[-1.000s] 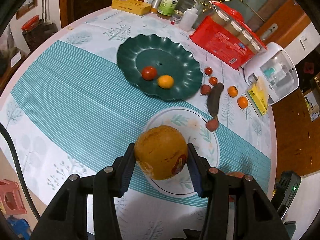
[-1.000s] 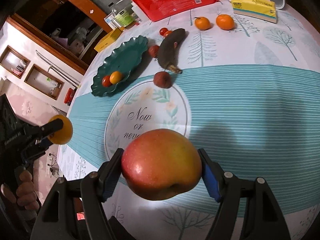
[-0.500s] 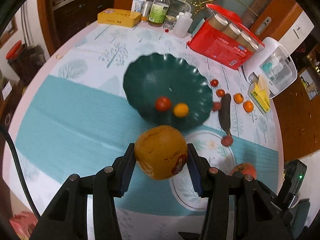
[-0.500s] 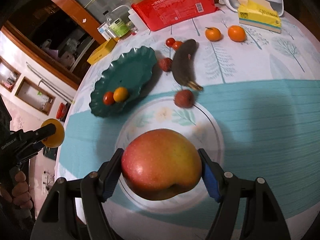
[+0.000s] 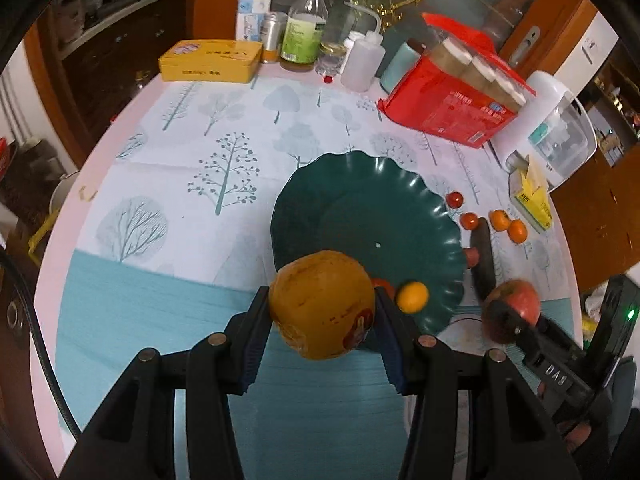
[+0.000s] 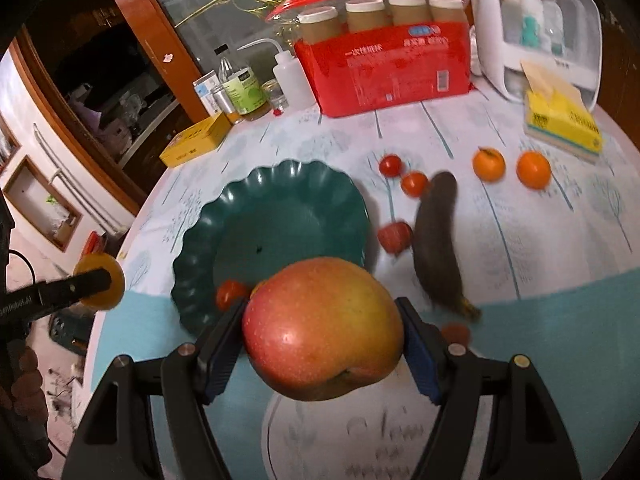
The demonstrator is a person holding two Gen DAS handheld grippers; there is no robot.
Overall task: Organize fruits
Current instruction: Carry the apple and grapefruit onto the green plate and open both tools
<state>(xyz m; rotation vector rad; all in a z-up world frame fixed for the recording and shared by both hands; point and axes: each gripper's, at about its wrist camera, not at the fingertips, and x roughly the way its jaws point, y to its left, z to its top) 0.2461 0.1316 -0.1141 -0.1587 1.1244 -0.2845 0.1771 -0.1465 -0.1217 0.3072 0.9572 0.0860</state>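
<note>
My left gripper [image 5: 322, 306] is shut on a large orange fruit with a sticker [image 5: 322, 304], held above the near rim of the dark green scalloped plate [image 5: 360, 208]. A small orange fruit [image 5: 413, 297] and a partly hidden tomato [image 5: 384, 285] lie in that plate. My right gripper [image 6: 322, 330] is shut on a red-yellow apple [image 6: 322, 328], held above the white printed plate [image 6: 360, 440], just in front of the green plate [image 6: 272, 216]. The apple also shows in the left wrist view [image 5: 512, 306].
On the tablecloth right of the green plate lie a dark banana [image 6: 438, 240], two tomatoes [image 6: 414, 184], two small oranges [image 6: 488, 164], and red lychee-like fruits [image 6: 394, 236]. A red package [image 6: 384, 64], bottles [image 5: 304, 32], a yellow box [image 5: 210, 60] and tissues [image 6: 560, 120] stand at the back.
Both grippers have moved forward toward the green plate with their fruits held. The white plate has slid under and behind the left gripper's view.
</note>
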